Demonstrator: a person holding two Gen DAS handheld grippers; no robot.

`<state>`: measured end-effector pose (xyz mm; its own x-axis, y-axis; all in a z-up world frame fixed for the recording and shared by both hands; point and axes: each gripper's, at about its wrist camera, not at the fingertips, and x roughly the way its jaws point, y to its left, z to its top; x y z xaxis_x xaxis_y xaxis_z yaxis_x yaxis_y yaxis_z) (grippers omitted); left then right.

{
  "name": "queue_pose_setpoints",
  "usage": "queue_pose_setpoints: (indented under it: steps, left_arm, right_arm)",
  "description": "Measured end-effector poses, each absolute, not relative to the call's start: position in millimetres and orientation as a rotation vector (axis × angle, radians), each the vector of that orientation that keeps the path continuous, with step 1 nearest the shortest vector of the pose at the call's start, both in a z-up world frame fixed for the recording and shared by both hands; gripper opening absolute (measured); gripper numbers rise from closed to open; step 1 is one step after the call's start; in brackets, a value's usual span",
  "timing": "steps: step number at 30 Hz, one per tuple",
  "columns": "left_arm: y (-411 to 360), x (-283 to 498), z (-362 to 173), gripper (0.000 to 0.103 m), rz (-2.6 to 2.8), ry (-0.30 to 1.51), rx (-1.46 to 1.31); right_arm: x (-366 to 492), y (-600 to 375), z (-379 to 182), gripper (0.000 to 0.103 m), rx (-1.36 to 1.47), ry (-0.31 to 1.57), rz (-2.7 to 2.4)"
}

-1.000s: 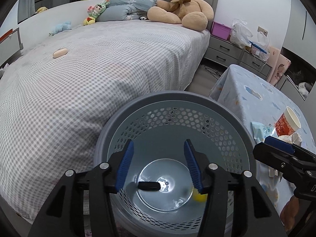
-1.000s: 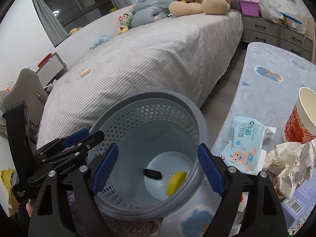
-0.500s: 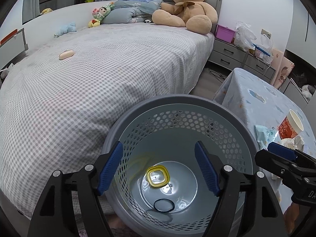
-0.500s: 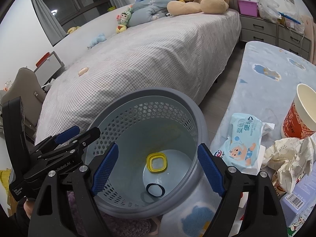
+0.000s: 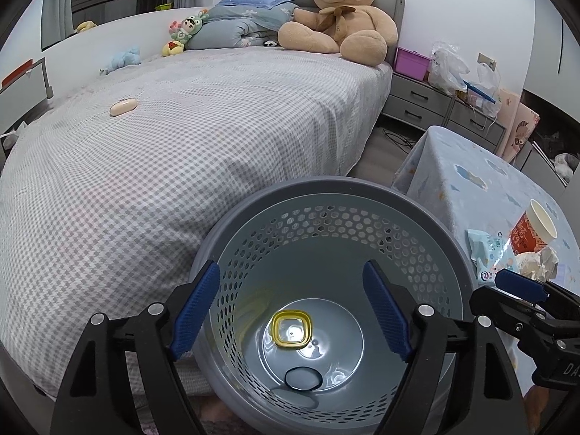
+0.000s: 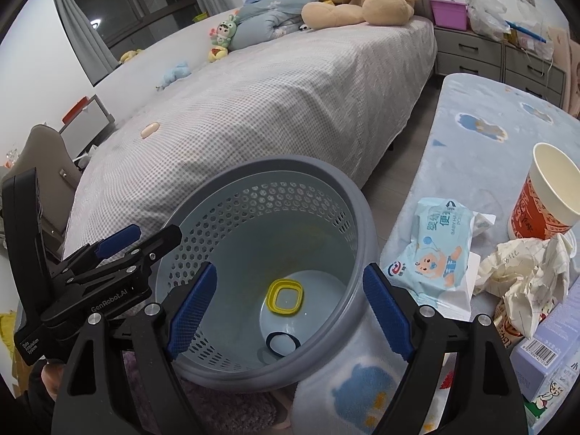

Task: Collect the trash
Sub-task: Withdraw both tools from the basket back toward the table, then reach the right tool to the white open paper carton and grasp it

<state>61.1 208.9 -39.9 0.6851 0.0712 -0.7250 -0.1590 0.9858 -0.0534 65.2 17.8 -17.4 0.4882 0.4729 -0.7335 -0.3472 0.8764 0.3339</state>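
Two tools hang over the grey perforated waste basket (image 5: 326, 217), both tilted down into it. Left tool (image 5: 291, 306): jaws have just been opening, now spread wide, nothing between the blue pads. Right tool (image 6: 290, 302): jaws spread wide, also empty. On the basket floor lie a yellow square-ish lid (image 5: 291, 331) and, just nearer the camera, a black ring (image 5: 302, 378), apart from each other. Basket stands between the checked bed (image 5: 181, 137) and the surface (image 6: 489, 116) with its pale blue patterned cloth. On the surface: wet-wipes pack (image 6: 436, 250), crumpled paper (image 6: 525, 272) beside it, and a red-and-white paper cup (image 6: 543, 199) upright just behind the paper.
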Motion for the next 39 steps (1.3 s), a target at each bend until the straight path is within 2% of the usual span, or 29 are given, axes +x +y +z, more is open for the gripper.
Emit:
queue_pose_setpoints:
  steps: [16, 29, 39]
  left_arm:
    - [196, 55, -36, 0.08, 0.085, 0.787, -0.105]
    - [166, 46, -34, 0.08, 0.035, 0.764, -0.059]
    - [143, 22, -38, 0.08, 0.029, 0.772, -0.06]
  right_arm:
    - [38, -10, -13, 0.083, 0.179, 0.932, 0.426]
    - [-13, -85, -14, 0.084, 0.202, 0.949, 0.274]
    - [-35, -151, -23, 0.092, 0.16, 0.959, 0.195]
